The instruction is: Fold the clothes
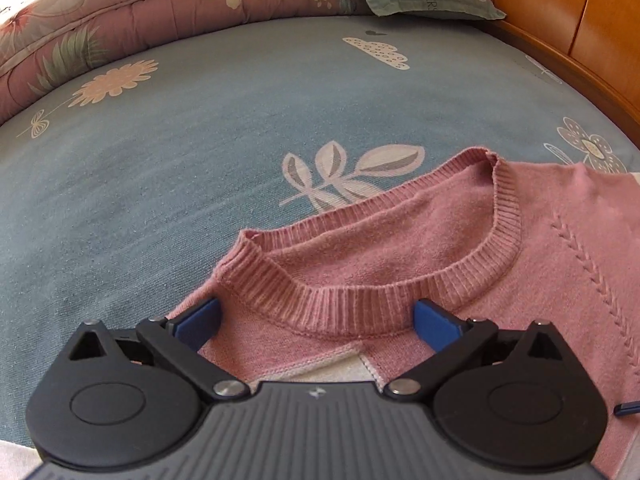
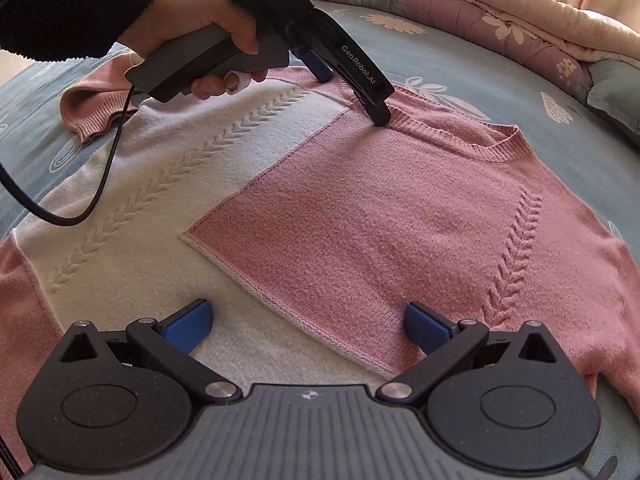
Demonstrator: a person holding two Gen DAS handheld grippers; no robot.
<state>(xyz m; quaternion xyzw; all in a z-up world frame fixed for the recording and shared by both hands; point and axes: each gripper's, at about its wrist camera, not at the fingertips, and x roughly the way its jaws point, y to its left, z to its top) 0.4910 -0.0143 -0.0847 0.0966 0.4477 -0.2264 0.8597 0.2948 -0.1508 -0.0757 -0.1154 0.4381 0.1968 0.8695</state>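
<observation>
Left wrist view: the left gripper (image 1: 316, 326) hangs wide open, holding nothing, over the collar (image 1: 360, 304) of the pink-and-white sweater (image 1: 560, 264) lying on the blue bedsheet (image 1: 160, 160).

Right wrist view: the right gripper (image 2: 306, 330), equally open and empty, hovers over the sweater's chest, further from the collar; the body runs lengthwise from collar toward it.

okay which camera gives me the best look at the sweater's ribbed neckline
The left wrist view: the ribbed neckline fills the middle of the picture, just beyond the open left gripper. The right wrist view shows it only as a thin far edge, partly hidden by the left gripper.
</observation>
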